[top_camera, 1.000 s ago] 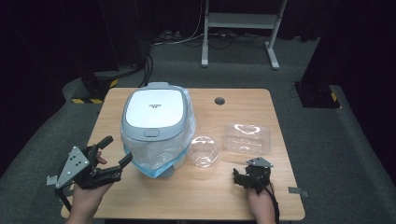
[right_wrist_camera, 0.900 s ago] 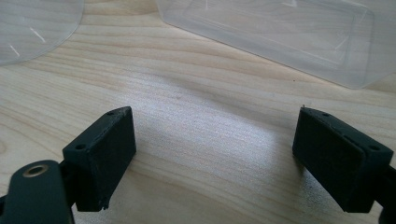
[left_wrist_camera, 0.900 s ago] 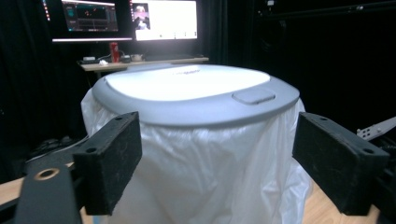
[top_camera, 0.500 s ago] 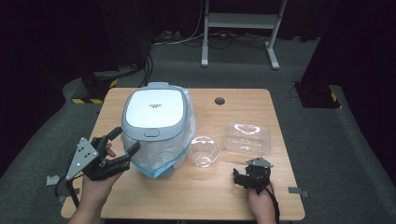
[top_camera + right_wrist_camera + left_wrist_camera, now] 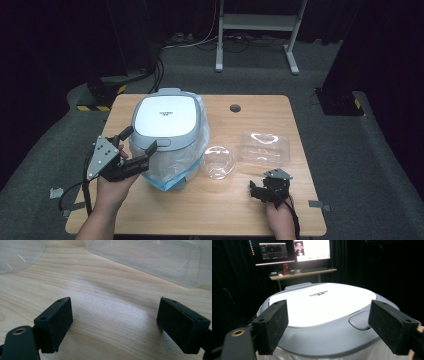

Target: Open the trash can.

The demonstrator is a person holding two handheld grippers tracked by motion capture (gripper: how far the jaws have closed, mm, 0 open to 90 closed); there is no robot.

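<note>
You're in a lab or recording studio: black curtains (image 5: 60, 50) all round, grey carpet (image 5: 350, 165), hazard-taped cable cover (image 5: 95, 107) on the floor, a wooden worktop (image 5: 260, 107), and monitors (image 5: 294, 251) on a desk (image 5: 302, 273) beyond the left tongs (image 5: 328, 326).

Black two-jaw tool (image 5: 134, 145) with grey three-cornered plate, trailing black cable

A light wooden desk (image 5: 250, 210) is set on grey carpet (image 5: 350, 165); the surroundings are kept dark by black curtains (image 5: 50, 50); a white metal stand (image 5: 257, 22) and cables (image 5: 187, 40) are seen behind; lit monitors (image 5: 294, 250) are seen on a far table (image 5: 303, 273).
</note>
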